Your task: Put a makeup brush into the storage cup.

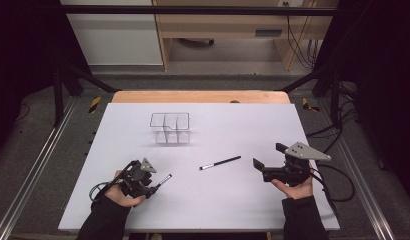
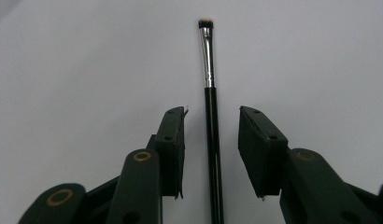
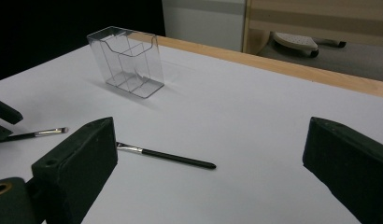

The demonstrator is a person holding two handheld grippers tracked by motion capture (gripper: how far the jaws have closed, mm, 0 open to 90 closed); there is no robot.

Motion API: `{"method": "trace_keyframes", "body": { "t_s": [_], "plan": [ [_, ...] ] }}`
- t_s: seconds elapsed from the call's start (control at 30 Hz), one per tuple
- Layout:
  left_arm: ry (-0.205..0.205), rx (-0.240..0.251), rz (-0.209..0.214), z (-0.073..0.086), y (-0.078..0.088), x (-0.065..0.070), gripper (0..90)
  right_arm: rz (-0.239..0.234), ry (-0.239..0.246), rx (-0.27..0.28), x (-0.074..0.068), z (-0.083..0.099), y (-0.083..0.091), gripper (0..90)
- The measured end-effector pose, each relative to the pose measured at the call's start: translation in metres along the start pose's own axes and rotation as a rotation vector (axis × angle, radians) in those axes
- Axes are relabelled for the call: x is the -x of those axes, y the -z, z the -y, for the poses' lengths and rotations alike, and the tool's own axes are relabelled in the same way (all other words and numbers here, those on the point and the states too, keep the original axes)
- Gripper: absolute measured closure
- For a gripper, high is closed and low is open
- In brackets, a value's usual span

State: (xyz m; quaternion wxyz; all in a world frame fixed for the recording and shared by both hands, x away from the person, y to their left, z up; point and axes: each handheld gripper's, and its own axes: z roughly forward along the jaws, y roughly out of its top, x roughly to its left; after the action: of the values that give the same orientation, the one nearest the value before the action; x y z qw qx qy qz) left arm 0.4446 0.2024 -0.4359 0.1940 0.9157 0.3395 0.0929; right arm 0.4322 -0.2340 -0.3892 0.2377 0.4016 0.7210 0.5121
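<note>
A slim black makeup brush (image 2: 208, 60) with a silver ferrule lies flat on the white table, bristles pointing away from me. My left gripper (image 2: 213, 109) straddles its handle with a gap on each side, so neither pad touches it. From above, that gripper (image 1: 153, 188) is at the near left, and the brush tip (image 1: 164, 180) pokes out to its right. A second black brush (image 1: 220, 162) lies mid-table. My right gripper (image 1: 269, 155) hovers open at the near right, and nothing is between its jaws (image 3: 210, 123). The second brush (image 3: 166, 157) lies ahead of it.
A clear plastic organizer (image 1: 170, 128) with upright dividers stands on the far middle of the white tabletop (image 1: 243, 200); it is also ahead-left in the right gripper view (image 3: 126, 60). A wooden edge (image 1: 200, 96) borders the far side. Cables (image 1: 338, 185) trail off the right edge.
</note>
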Motion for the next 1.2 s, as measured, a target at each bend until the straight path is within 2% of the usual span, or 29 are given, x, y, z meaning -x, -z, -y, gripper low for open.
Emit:
{"method": "trace_keyframes", "body": {
  "t_s": [0.23,0.6,0.97,1.2],
  "plan": [
    [-0.017,-0.057,0.005,-0.010,-0.010,0.000,59.7,0.001,-0.004,0.006,0.001,-0.001,0.001,3.6],
    [-0.032,-0.117,0.018,-0.016,-0.018,-0.002,70.2,0.000,-0.005,0.004,0.001,-0.001,0.002,3.5],
    [-0.025,-0.112,0.034,-0.014,-0.019,0.000,79.2,0.003,-0.007,-0.001,0.001,-0.001,0.001,3.4],
    [-0.014,-0.116,0.023,-0.015,-0.019,0.003,82.7,0.003,-0.009,0.001,0.001,-0.001,0.002,3.3]
  ]
}}
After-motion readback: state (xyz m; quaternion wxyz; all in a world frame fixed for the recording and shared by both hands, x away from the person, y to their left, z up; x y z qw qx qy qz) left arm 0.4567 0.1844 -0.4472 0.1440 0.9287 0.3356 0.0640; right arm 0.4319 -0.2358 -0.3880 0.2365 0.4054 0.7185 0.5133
